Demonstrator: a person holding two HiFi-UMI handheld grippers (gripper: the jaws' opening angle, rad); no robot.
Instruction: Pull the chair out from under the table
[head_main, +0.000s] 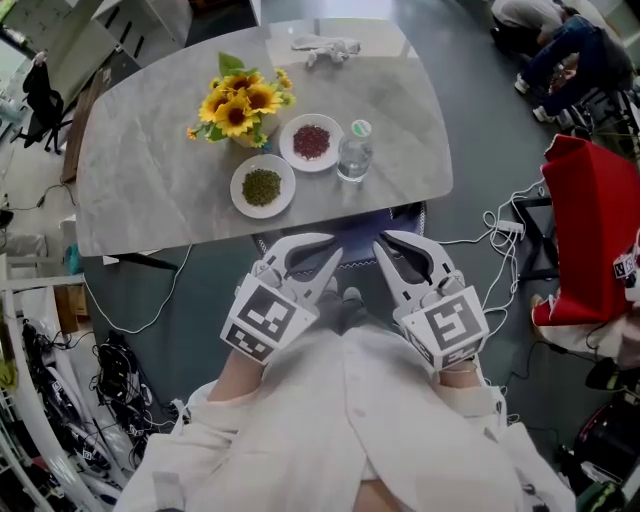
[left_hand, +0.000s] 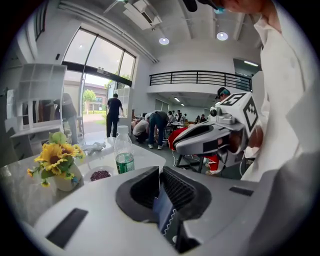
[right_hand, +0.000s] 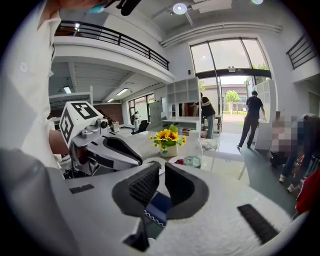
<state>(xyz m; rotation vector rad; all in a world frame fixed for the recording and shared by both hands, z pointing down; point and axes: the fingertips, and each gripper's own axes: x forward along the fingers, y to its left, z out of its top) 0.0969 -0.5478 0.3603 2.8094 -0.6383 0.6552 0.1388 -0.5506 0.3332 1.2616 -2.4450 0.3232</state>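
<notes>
Here, you hold the left gripper (head_main: 325, 262) and the right gripper (head_main: 388, 252) side by side, low in front of your body, their tips angled toward each other just short of the near edge of the table (head_main: 150, 190). In the left gripper view the ribbed fingers (left_hand: 142, 190) are pressed together with nothing between them. The right gripper's fingers (right_hand: 182, 187) are closed and empty as well, so this reads as an approach rather than a grip. The chair (head_main: 360, 238) is tucked under the table's near edge, just beyond and between the two tips. Only a curved dark blue part with white zigzag trim shows, and each gripper view catches a sliver of it below the closed fingers. You cannot tell whether that part is the seat or the back. The legs and the rest are hidden by the tabletop and the grippers. The sunflowers (head_main: 240, 105), two plates (head_main: 262, 187) and the water bottle (head_main: 355, 150) stand back from that edge.
</notes>
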